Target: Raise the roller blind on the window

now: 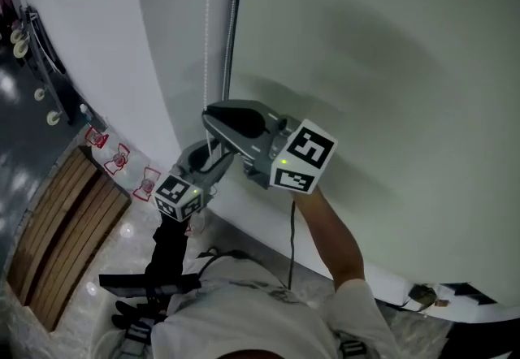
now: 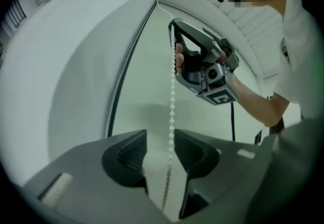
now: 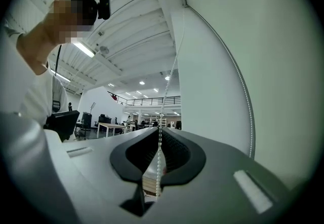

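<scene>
Your right gripper is clenched on the chain. Your left gripper has its fingers released around it. The blind looks down, so most of the raising remains.

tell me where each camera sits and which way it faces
Head view: on the head, looking steeply down the blind; shows left gripper, right gripper, right arm, chest.
Left gripper view: on the left gripper, looking up the chain; jaws apart round it, right gripper above.
Right gripper view: on the right gripper, facing up into the hall; jaws shut on the chain, sleeve at left.
Shared: both gripper views show the chain.
</scene>
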Motion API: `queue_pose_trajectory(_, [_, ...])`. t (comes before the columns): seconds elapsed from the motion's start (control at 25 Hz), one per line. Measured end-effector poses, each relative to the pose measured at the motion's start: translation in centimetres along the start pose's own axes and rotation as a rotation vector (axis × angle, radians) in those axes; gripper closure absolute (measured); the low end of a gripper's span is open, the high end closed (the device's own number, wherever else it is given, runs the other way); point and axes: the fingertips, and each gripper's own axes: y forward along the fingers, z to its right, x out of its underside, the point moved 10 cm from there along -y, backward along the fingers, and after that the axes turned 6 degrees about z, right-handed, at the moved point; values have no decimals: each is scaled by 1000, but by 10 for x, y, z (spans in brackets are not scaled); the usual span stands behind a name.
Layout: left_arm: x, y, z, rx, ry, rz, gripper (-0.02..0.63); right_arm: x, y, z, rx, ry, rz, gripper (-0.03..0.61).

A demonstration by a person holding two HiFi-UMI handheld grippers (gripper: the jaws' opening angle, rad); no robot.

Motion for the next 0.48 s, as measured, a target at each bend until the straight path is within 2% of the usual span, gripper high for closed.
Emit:
queue_pose_trajectory(0.04, [-2,2,5,55,-20,29,503,-1,-2,-4,-1,5,5,560])
queue_pose_trajectory(0.08, [-3,4,10,108,-60,65,615,-2,-4,-6,7,8,14,558])
queue_pose_trajectory(0.2, [-5,8,20,239,-246,159,615,-1,-15,-3,51,31,41,557])
queue_pose_trajectory(0.24, [-5,8,23,269,-276,170,616,0,-19,1,63,49,45,555])
queue_pose_trajectory(0.36, [-4,11,31,339,-277,152,615,0,-28,10,86,84,36,471])
queue_pose_trajectory(0.48, [-2,13,34,370,-279,148,616,-6,-28,17,88,82,43,411])
